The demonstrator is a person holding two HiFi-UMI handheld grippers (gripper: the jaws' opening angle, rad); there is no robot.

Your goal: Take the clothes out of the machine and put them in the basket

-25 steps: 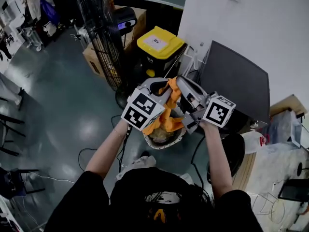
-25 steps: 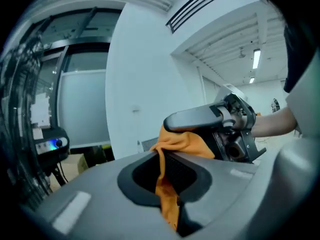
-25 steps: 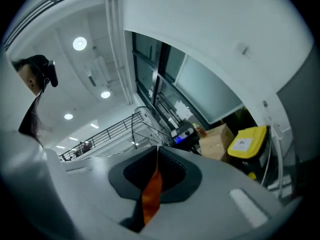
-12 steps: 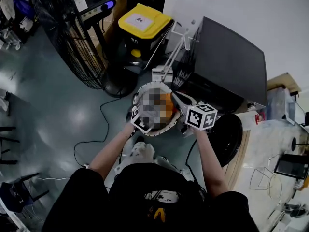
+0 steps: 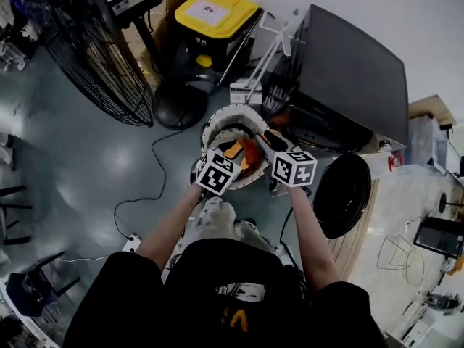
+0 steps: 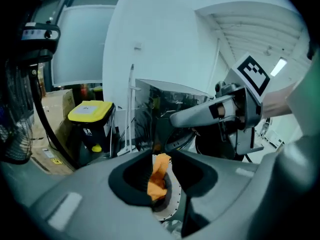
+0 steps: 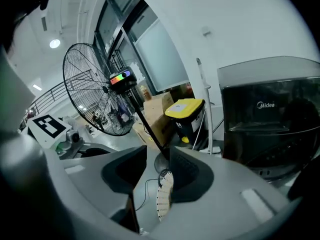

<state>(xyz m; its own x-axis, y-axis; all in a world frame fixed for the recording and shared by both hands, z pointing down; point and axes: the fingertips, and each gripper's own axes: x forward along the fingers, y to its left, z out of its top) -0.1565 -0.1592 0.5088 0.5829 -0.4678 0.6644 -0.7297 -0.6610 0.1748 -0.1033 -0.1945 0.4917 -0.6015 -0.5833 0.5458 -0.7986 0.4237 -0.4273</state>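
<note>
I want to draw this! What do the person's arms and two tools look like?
The left tool and right tool are each smooth grey plastic with two curved jaws lined in black. Each carries a white cube printed with black square markers. The person wears a black top with short sleeves.

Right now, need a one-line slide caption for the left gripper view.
Left gripper holds an orange garment over the white basket, right gripper alongside, black washing machine behind.
</note>
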